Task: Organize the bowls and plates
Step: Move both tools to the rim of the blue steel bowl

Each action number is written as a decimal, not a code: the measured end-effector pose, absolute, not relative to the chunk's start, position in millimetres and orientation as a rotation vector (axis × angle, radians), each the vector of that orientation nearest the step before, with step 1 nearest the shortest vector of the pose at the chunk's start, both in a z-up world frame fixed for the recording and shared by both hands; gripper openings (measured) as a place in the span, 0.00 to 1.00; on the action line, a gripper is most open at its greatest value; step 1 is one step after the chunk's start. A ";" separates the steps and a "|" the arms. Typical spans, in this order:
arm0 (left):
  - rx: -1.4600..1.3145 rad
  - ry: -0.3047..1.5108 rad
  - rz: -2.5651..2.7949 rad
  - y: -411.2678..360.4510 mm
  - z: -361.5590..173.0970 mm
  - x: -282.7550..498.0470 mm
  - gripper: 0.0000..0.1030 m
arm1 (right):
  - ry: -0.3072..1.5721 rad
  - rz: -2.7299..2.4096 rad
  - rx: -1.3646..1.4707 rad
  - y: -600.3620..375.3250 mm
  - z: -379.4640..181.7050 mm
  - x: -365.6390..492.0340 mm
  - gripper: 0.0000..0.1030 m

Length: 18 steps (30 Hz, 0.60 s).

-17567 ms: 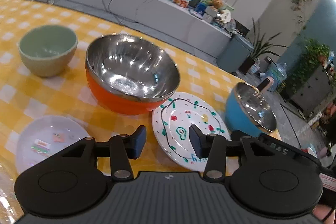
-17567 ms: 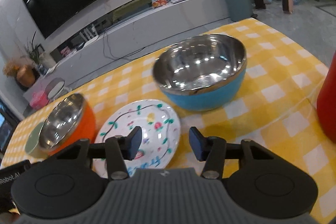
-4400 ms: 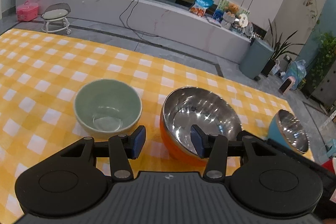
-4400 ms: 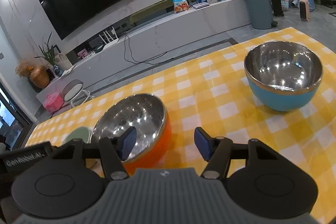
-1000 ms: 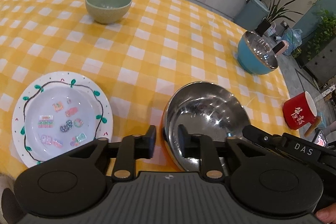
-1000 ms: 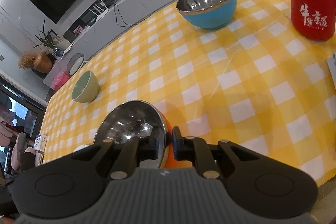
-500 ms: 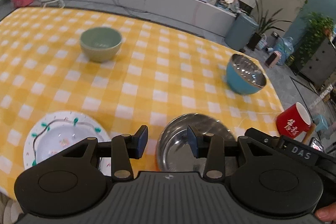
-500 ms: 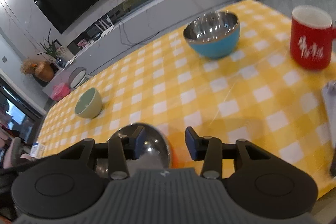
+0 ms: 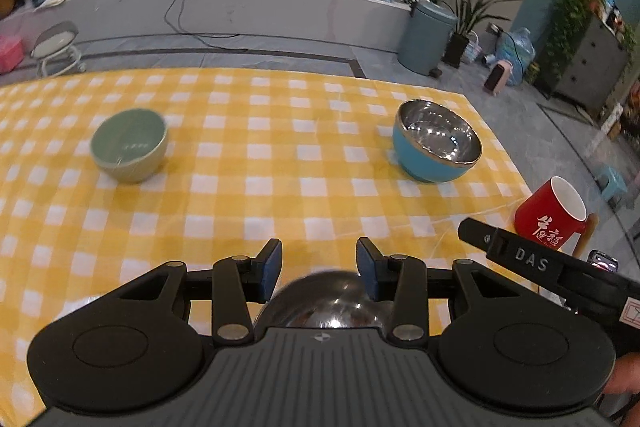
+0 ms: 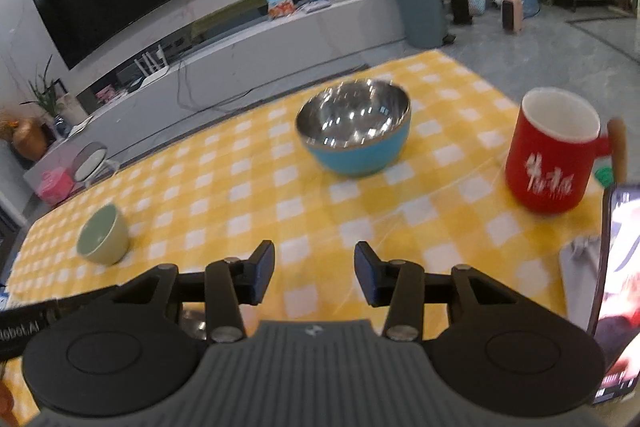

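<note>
Left wrist view: your left gripper (image 9: 319, 269) stands with its jaws apart and nothing between the pads; they have just been opening, and the steel bowl (image 9: 326, 301) you see below them, half hidden by the gripper body, sits free on the checked table (image 9: 256, 187). In the right wrist view your right gripper (image 10: 314, 273) is likewise parted and empty, its jaws having just spread too; only a sliver of that same bowl shows beneath its left finger. I judge that you have set this bowl down at the near edge and are now between pick-ups.

Further out, the green bowl (image 9: 129, 145) sits to the left and the blue bowl (image 9: 437, 142) to the right, well apart from each other and from the near one. The red mug (image 10: 554, 151) stands near the right edge, close beside the blue bowl's side of the table, and a phone (image 10: 618, 291) leans at the far right of the right view. No plate is clear in either view now.

The next move, as I read it, is to bring one of the far bowls in to nest with the near one. The blue bowl lies straight ahead of your right gripper, so that is the natural reach: come over the rim, take one wall between the pads, and lift clear without brushing the mug. The green bowl falls to your left gripper in the same way.
</note>
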<state>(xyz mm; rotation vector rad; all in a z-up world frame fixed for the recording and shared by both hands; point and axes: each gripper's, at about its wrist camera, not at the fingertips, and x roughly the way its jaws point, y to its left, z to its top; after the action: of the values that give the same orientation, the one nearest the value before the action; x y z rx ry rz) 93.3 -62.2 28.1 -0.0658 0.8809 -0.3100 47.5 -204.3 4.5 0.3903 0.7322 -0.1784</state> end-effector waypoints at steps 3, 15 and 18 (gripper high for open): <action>-0.047 0.866 -0.314 -69.2 29.4 101.5 0.46 | 0.723 -0.193 0.345 -205.8 6.4 58.6 0.43; -0.041 0.791 -0.393 -104.8 30.1 147.7 0.51 | 0.629 -0.265 0.370 -240.7 -3.5 105.7 0.43; -0.033 0.788 -0.415 -114.6 26.2 162.4 0.52 | 0.595 -0.300 0.335 -243.9 -7.7 115.9 0.43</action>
<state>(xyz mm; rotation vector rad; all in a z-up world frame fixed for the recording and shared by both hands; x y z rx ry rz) 162.4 -114.6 26.2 -0.0331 0.7881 -0.4146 115.9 -243.9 -7.7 0.3347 0.5954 -0.3000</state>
